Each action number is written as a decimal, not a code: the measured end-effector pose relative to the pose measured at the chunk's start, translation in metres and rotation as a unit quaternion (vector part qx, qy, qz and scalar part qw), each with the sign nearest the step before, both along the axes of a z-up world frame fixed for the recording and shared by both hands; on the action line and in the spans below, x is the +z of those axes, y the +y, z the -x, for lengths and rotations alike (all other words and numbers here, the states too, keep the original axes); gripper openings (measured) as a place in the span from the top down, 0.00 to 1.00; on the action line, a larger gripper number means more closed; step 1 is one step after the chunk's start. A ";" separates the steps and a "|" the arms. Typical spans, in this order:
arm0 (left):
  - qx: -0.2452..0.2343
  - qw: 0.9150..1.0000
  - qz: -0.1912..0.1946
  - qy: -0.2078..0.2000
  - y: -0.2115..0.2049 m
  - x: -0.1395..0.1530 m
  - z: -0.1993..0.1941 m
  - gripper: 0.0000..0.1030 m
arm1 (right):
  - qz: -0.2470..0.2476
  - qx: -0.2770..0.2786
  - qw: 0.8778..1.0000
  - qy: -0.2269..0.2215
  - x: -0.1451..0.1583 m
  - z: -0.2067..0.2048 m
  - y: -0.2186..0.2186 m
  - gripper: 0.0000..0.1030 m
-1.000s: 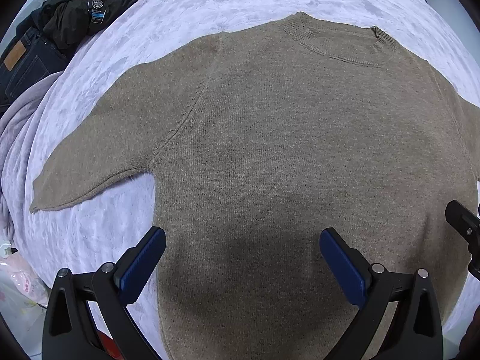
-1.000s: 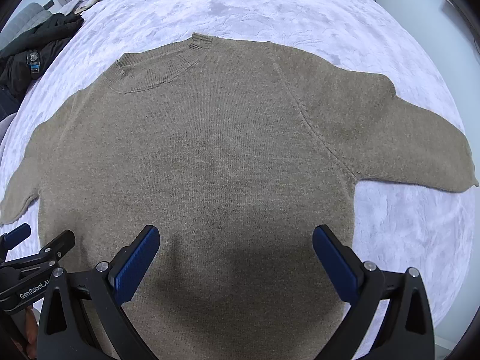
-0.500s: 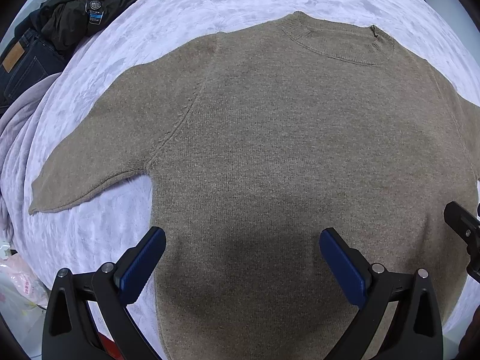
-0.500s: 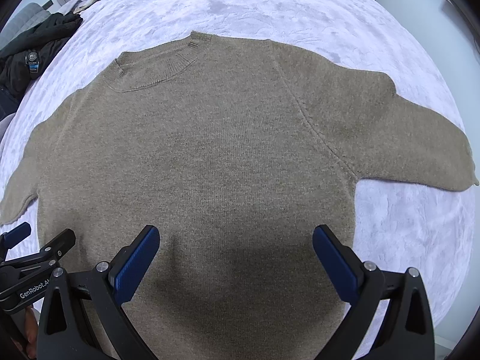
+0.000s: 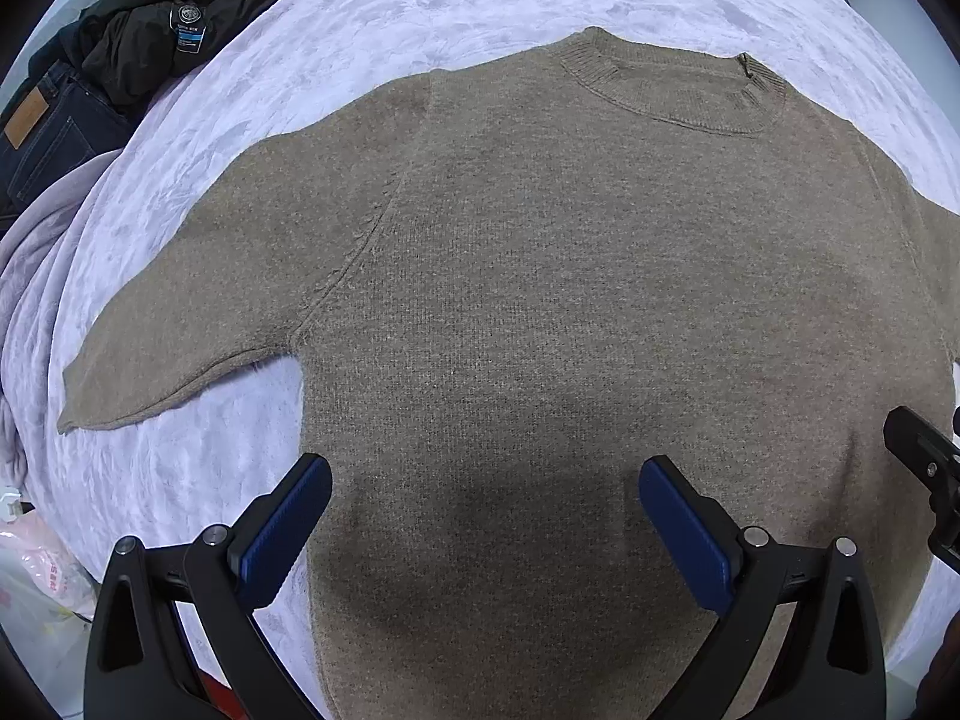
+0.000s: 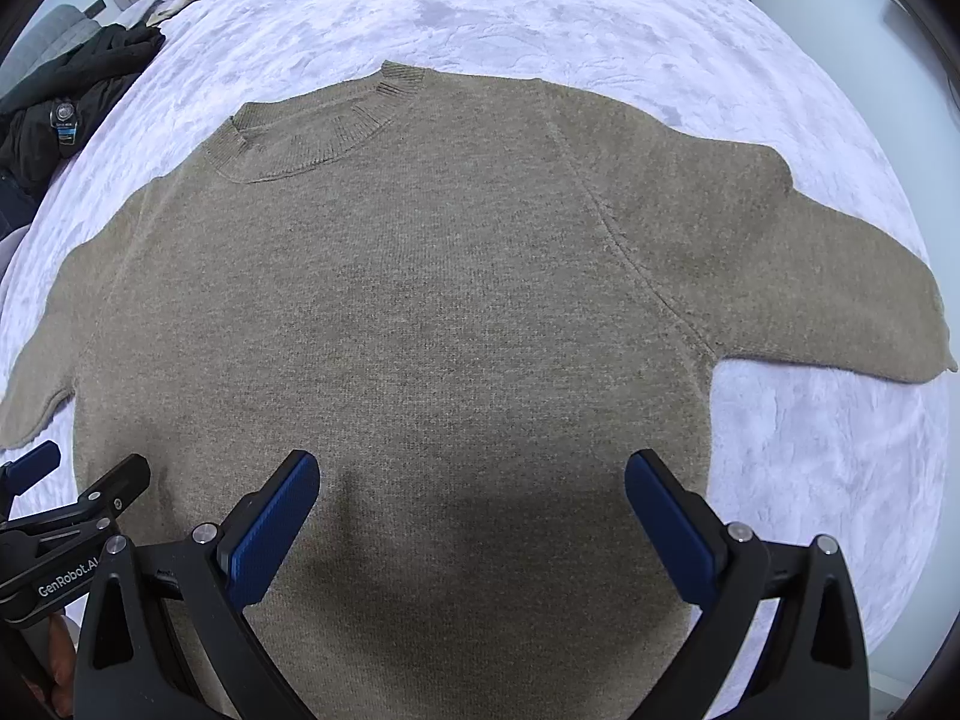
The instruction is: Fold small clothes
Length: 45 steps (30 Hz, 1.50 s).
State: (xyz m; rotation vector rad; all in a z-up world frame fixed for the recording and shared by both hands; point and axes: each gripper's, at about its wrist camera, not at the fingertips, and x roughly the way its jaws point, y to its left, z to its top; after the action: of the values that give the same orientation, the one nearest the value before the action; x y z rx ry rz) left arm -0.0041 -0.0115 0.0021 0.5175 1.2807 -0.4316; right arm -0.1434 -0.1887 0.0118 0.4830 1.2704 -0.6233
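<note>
A tan knit sweater point(image 5: 570, 300) lies flat and face up on a white bed, collar point(image 5: 672, 90) far from me, both sleeves spread out. It also shows in the right wrist view point(image 6: 420, 312). My left gripper point(image 5: 485, 480) is open and empty, hovering over the sweater's lower body. My right gripper point(image 6: 471, 474) is open and empty too, hovering over the lower body just to the right. The left sleeve point(image 5: 180, 336) points left; the right sleeve point(image 6: 810, 276) points right. The hem is hidden below both views.
The white fuzzy bedspread point(image 5: 420, 12) surrounds the sweater. A heap of dark clothes and jeans point(image 5: 120, 60) lies at the far left edge, seen also in the right wrist view point(image 6: 66, 102). A plastic bag point(image 5: 30, 576) sits low at the left.
Both grippers have drifted slightly towards me and down; the sweater fills a bit more of each view. Jaws stay open and the sweater has not moved.
</note>
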 end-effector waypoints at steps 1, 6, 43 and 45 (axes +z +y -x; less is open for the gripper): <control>0.000 1.000 0.001 0.000 0.000 0.000 0.000 0.00 | 0.000 0.000 1.000 0.000 0.000 0.000 0.000 0.01; 0.000 1.000 -0.004 0.007 -0.001 -0.001 0.000 0.00 | -0.002 0.000 1.000 0.002 -0.001 -0.001 0.000 0.01; -0.003 0.999 -0.034 0.000 0.005 -0.007 -0.005 0.00 | 0.001 0.002 1.000 0.007 -0.001 -0.006 0.002 0.01; -0.003 0.999 -0.044 -0.006 0.005 -0.006 -0.004 0.00 | 0.001 0.001 1.000 0.007 -0.001 -0.006 0.002 0.01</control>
State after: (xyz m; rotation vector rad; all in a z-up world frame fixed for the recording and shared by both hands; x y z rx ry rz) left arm -0.0004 -0.0066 -0.0041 0.5977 1.2906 -0.3784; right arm -0.1371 -0.1866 0.0110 0.4770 1.2827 -0.6265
